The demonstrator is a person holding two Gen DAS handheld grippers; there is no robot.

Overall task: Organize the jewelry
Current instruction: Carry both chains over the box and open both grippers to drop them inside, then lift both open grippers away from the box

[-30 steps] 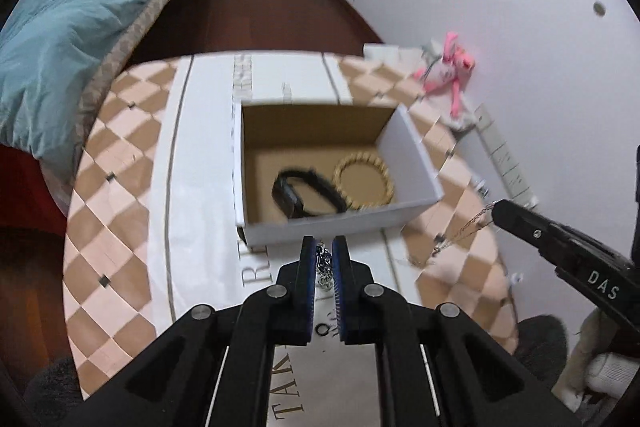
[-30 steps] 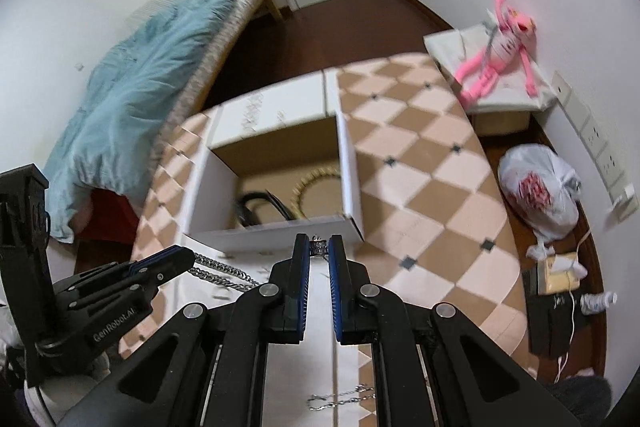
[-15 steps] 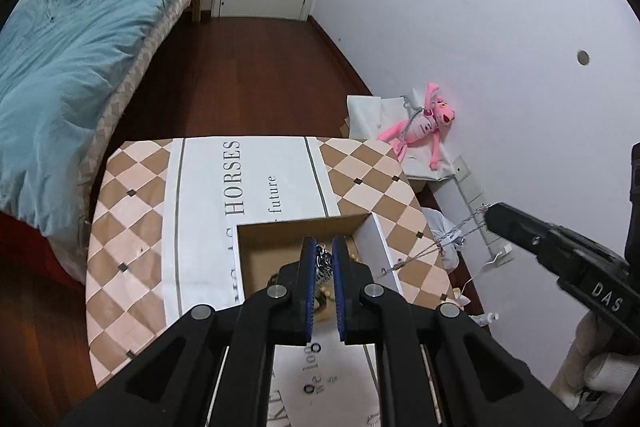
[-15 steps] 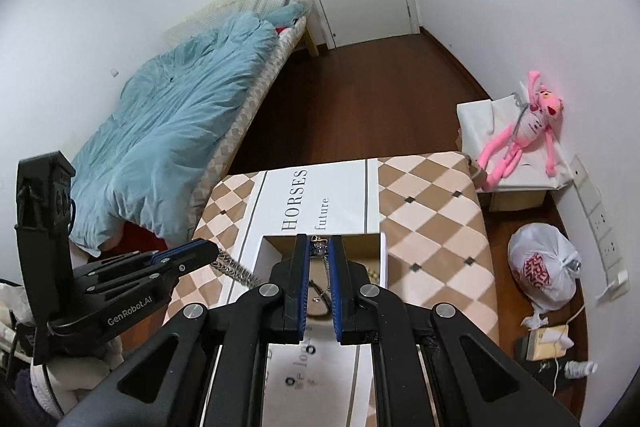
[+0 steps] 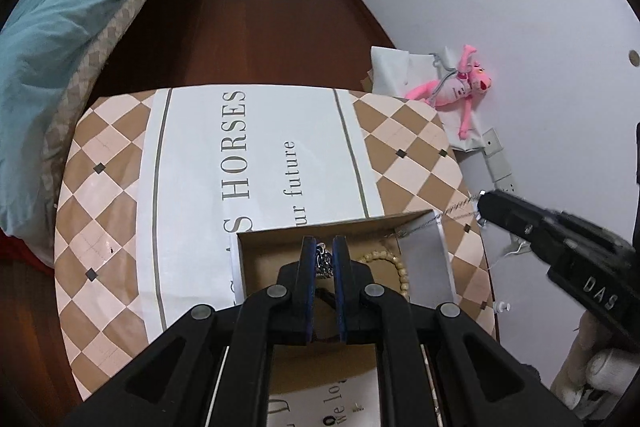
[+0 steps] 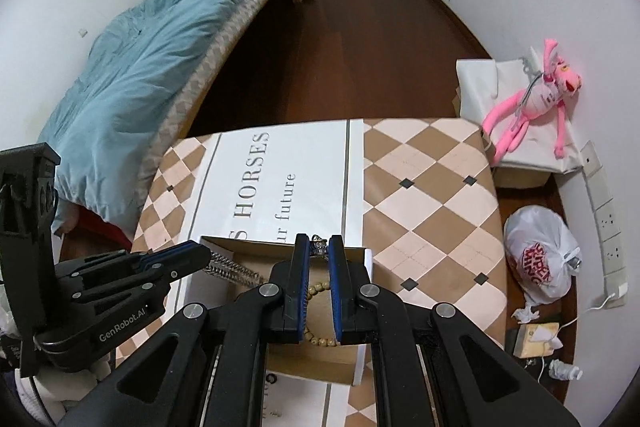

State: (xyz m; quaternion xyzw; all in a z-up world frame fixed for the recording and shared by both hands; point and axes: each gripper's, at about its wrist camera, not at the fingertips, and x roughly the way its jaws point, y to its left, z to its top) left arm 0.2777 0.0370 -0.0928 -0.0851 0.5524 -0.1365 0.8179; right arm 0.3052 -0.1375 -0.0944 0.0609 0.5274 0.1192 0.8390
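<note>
While the left hand-held gripper is pinching one end of the chain and the right hand-held gripper is clamping the other, the chain is hanging taut between them above the box on the counter. If either end slips early, it could be snagging the box wall or spilling outside. Beads are lying inside the box.
</note>
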